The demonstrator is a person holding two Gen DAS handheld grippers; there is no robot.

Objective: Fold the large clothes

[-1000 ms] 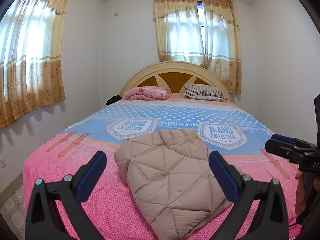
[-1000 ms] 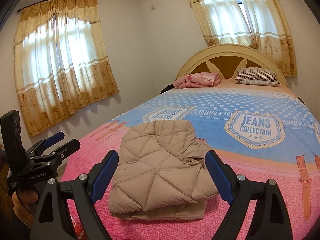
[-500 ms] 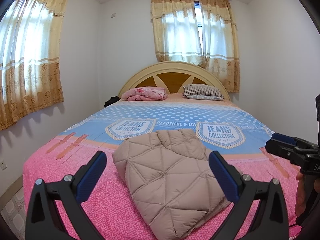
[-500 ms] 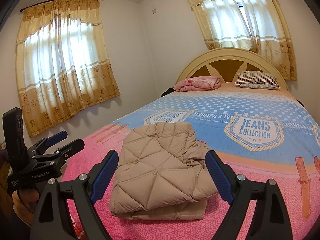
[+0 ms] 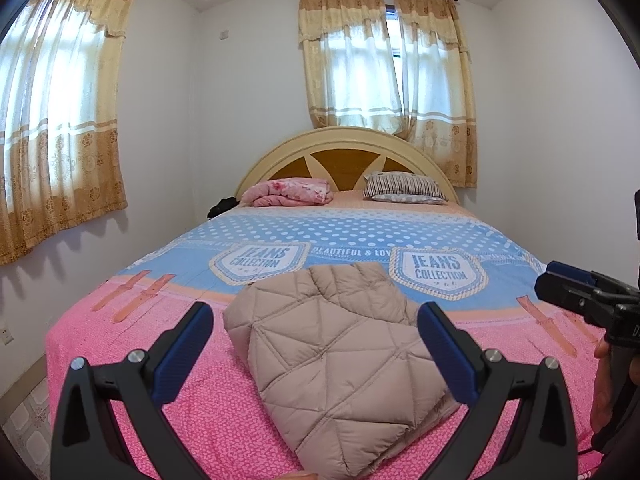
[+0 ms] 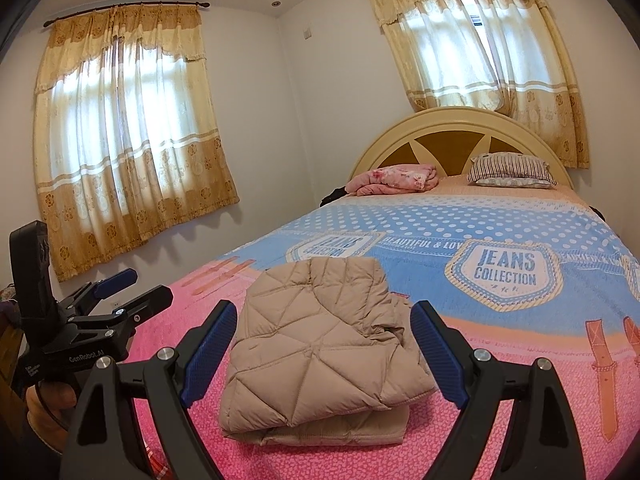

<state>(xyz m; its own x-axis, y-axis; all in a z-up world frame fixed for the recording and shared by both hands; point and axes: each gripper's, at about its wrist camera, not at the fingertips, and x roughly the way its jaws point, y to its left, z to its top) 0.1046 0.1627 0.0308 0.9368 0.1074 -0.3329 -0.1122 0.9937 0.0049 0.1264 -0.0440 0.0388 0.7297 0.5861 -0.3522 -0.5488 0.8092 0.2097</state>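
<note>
The left gripper (image 5: 316, 336) is held low and pointed a little downward, its two blue-padded fingers (image 5: 186, 346) spread wide – nothing sits between the pads. The right gripper (image 6: 324, 334) matches it, tilted slightly down, jaws wide apart and gripping nothing. Each one shows at the edge of the other's view, side by side and well apart. A hand (image 6: 50, 402) wraps the left gripper's handle from below; on the other side fingers (image 5: 604, 384) curl around the right gripper's handle – only partly in view.
</note>
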